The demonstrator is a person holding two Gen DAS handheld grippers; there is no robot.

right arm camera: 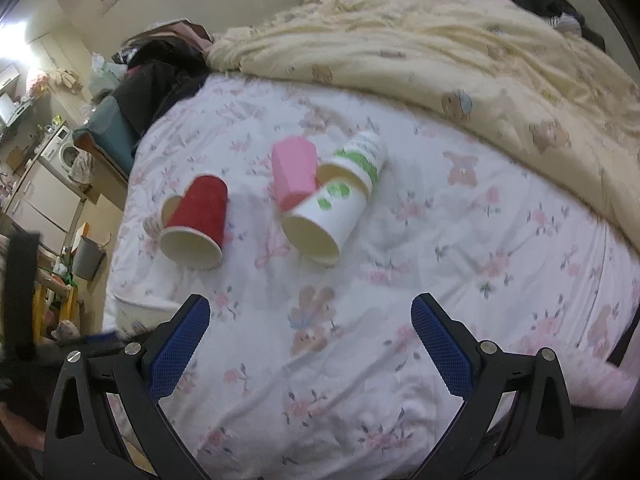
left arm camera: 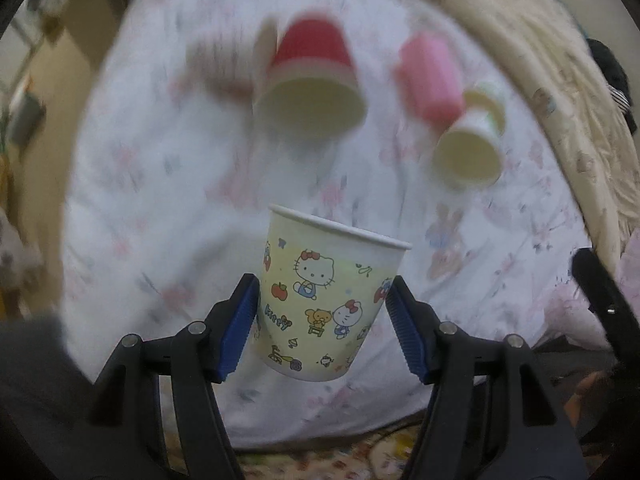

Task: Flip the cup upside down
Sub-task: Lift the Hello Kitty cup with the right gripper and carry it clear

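My left gripper (left arm camera: 322, 300) is shut on a pale yellow Hello Kitty paper cup (left arm camera: 324, 300), its blue pads pressing both sides. The cup is held above the bed, mouth up and tilted. My right gripper (right arm camera: 310, 340) is open and empty above the floral bedsheet (right arm camera: 460, 240). The Hello Kitty cup does not show in the right wrist view.
On the bedsheet (left arm camera: 160, 200) lie a red cup (right arm camera: 196, 224), a pink cup (right arm camera: 292, 172) and two white-and-green cups (right arm camera: 324, 220) on their sides; red (left arm camera: 312, 76), pink (left arm camera: 430, 76) and white cups (left arm camera: 470, 148) also show in the left wrist view. A yellow quilt (right arm camera: 460, 60) is bunched behind. Furniture stands left of the bed.
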